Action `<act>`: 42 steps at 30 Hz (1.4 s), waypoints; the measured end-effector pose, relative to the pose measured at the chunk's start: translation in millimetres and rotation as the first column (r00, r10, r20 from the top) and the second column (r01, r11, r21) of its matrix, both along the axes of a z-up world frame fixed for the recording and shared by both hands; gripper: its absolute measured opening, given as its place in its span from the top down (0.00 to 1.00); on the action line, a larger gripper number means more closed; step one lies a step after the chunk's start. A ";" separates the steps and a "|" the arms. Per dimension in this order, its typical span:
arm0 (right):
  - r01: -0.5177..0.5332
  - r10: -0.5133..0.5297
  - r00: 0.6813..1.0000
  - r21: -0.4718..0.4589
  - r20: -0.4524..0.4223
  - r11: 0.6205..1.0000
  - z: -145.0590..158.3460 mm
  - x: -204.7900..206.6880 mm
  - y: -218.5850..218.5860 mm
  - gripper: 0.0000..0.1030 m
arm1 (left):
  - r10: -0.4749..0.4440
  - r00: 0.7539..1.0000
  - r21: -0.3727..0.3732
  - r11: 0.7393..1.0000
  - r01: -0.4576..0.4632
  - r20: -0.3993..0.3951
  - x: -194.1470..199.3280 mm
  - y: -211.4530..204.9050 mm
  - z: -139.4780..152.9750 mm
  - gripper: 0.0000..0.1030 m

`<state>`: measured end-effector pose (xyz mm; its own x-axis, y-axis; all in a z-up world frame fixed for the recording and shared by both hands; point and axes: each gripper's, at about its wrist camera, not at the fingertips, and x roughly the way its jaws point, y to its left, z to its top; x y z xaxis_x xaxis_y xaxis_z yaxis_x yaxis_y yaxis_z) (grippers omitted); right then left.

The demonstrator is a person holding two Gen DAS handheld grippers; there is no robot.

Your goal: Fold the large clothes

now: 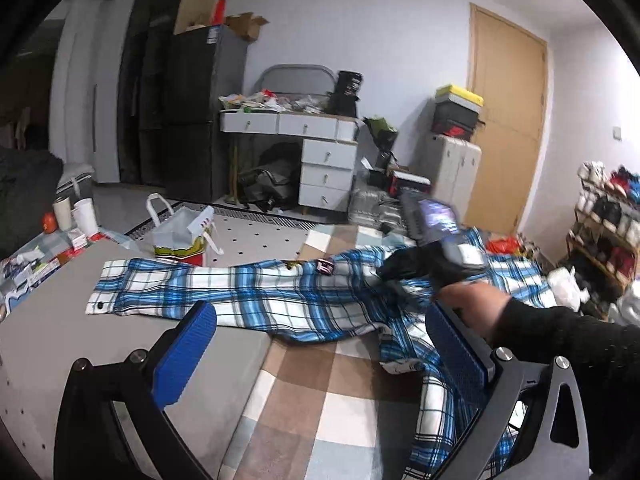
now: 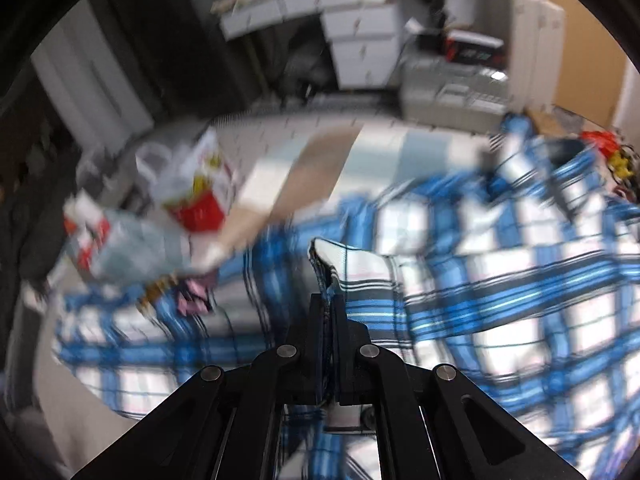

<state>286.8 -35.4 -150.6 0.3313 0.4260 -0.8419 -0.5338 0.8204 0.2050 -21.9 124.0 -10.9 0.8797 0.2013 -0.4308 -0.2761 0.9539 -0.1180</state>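
My right gripper (image 2: 329, 304) fingers pinch a hem of the soft, limp plaid shirt (image 1: 248, 292) sprawled across tabletop (image 1: 60, 344) and checked blanket (image 1: 320, 400), best gripped at edges, while my left gripper (image 1: 320, 352) fingers stand spread, empty.

Plaid shirt (image 1: 248, 292) soft woven cloth; fingers (image 1: 188, 352) ribbed blue pads, matt.
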 end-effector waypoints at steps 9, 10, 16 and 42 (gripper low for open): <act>-0.196 0.206 0.975 0.114 -0.083 0.974 -4.8 -48.1 -41.2 0.72 | -0.020 1.000 0.048 0.999 0.021 -0.014 2.4 -6.8 -0.7 0.01; -0.196 0.204 0.977 0.128 -0.057 0.972 2.1 -51.5 -49.3 0.65 | -0.027 0.999 0.065 0.997 0.029 -0.033 5.5 -9.0 -2.9 0.01; 0.002 -0.004 0.993 0.023 0.119 1.000 45.4 -85.8 -208.7 0.42 | -0.133 0.953 0.039 0.988 0.149 -0.271 34.0 -20.2 -38.5 0.01; 0.131 -0.250 0.948 0.473 0.198 0.871 75.0 -295.5 -314.2 0.20 | -0.363 0.682 -0.186 0.929 0.321 -0.635 14.8 -70.8 -122.2 0.99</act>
<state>-8.7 -349.7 -75.6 0.6151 0.6435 -0.4557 -0.4579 0.7620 0.4580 -7.0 53.2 -133.0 0.3814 -0.0994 -0.9191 0.0399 0.9951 -0.0910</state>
